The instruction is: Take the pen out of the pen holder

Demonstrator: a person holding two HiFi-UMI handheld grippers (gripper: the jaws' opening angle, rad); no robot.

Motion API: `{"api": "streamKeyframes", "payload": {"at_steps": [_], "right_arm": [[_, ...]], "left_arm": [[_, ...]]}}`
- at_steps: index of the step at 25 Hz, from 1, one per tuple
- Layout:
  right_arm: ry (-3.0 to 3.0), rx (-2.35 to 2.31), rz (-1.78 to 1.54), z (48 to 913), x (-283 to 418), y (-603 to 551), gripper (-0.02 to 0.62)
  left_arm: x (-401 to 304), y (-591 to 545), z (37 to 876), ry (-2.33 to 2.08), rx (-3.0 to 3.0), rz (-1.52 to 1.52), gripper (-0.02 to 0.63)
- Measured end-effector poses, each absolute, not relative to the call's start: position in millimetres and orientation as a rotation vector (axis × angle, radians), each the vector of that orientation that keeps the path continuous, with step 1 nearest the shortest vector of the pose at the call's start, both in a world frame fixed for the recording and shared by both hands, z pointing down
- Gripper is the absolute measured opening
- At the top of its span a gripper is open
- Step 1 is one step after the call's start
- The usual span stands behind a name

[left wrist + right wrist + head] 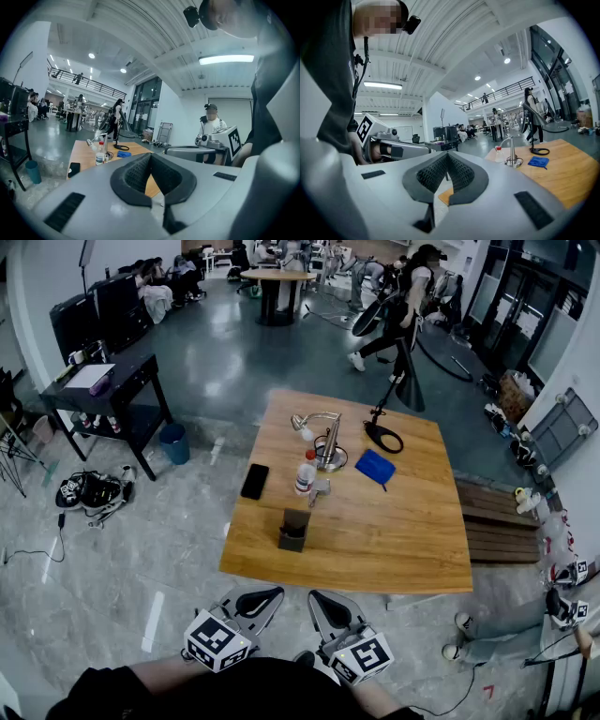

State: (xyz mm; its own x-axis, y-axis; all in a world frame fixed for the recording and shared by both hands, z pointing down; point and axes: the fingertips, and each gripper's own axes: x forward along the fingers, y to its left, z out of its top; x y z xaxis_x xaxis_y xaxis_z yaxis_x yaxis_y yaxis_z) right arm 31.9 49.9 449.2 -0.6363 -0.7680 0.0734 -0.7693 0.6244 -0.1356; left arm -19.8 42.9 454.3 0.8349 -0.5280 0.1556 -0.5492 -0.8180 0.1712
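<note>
My left fingers (133, 176) and right fingers (431, 177) are fully closed, empty, held short of the desk (403, 540) carrying the pen holder (293, 530).

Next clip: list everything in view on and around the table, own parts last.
Table: one, light wood, centre.
Pen holder: one, dark, table's near part; pen too small to make out.
Phone: one, black, flat, left of the bottle.
Bottle: one, clear, red cap, upright, mid-table.
Desk lamp: one, silver, behind the bottle.
Cloth: one, blue, right of the desk lamp.
Ring-base stand: one, black, table's far part.
Bin: one, blue, floor left of the table.
Walking person: one, dark clothes, beyond the table.
Left gripper: one, grey, jaws shut, empty, short of the table.
Right gripper: one, grey, jaws shut, empty, beside the left.
</note>
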Motion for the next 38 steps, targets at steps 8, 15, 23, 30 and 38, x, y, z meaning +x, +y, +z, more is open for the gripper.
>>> {"api": "streamKeyframes", "payload": {"at_steps": [8,15,23,30,38], "right_arm": [[-2.825,1.324,0.246,450,31,53,-0.002],[-2.876,1.319,0.216,441,31,53,-0.002],[-2.907,1.274,0.207,443,53,49,-0.002],[-2.929,1.197,0.218,448,63,35,-0.002],[-2.879,1.249,0.229,453,40,-24,-0.002]], "left_arm": [[-20,47,456,-0.838,2.803,0.154,0.009],[-17,45,457,-0.849,2.798,0.165,0.009],[3,40,459,-0.924,2.784,0.168,0.009],[7,20,461,-1.045,2.733,0.142,0.009],[-19,-47,474,-1.002,2.777,0.172,0.009]]}}
